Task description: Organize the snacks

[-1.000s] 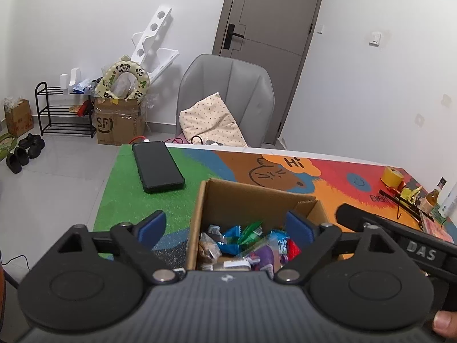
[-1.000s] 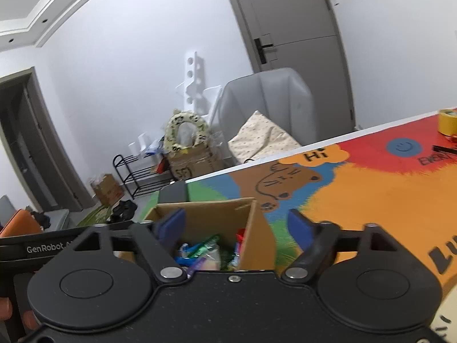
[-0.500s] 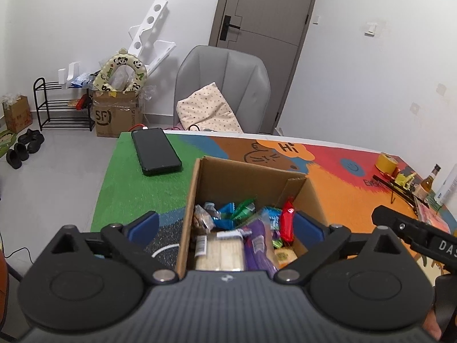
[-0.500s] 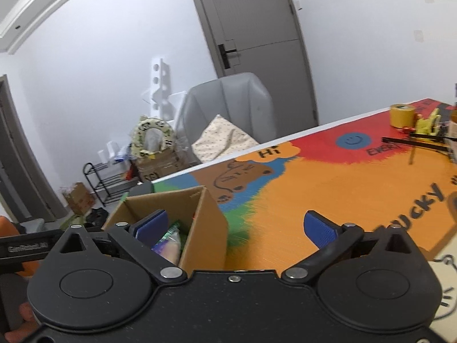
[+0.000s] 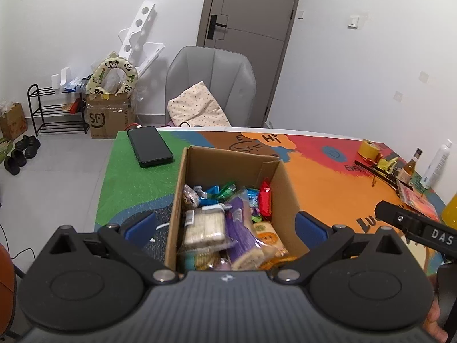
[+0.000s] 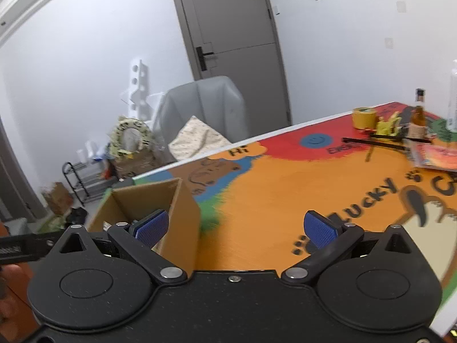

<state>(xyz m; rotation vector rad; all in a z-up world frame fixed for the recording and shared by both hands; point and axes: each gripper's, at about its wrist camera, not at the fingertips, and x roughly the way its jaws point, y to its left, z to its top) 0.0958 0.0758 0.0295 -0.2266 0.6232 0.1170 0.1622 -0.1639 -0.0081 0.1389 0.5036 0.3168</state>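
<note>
An open cardboard box [image 5: 197, 168] stands on the colourful table mat, filled with snacks: a pale cracker pack [image 5: 204, 225], a purple pack [image 5: 242, 234], a red wrapper [image 5: 265, 200] and blue and green wrappers [image 5: 222, 190]. My left gripper [image 5: 225, 225] is open wide just in front of the box, one blue pad on each side of it and neither pressing on it. My right gripper [image 6: 235, 228] is open too, with nothing between its pads. Its left pad stands in front of the box [image 6: 148, 200] and the rest is over bare orange mat.
A black phone [image 5: 150, 150] lies on the green part of the mat behind the box. A yellow tape roll [image 6: 364, 117], a small bottle [image 6: 418, 117], a white bottle [image 5: 437, 165] and papers crowd the far right. A grey chair [image 5: 211, 85] stands behind the table.
Both grippers' jaws have spread wider. The left gripper has drawn back, so more of the box's inside shows. The right gripper has swung right, and the box now sits at the left of its view.
</note>
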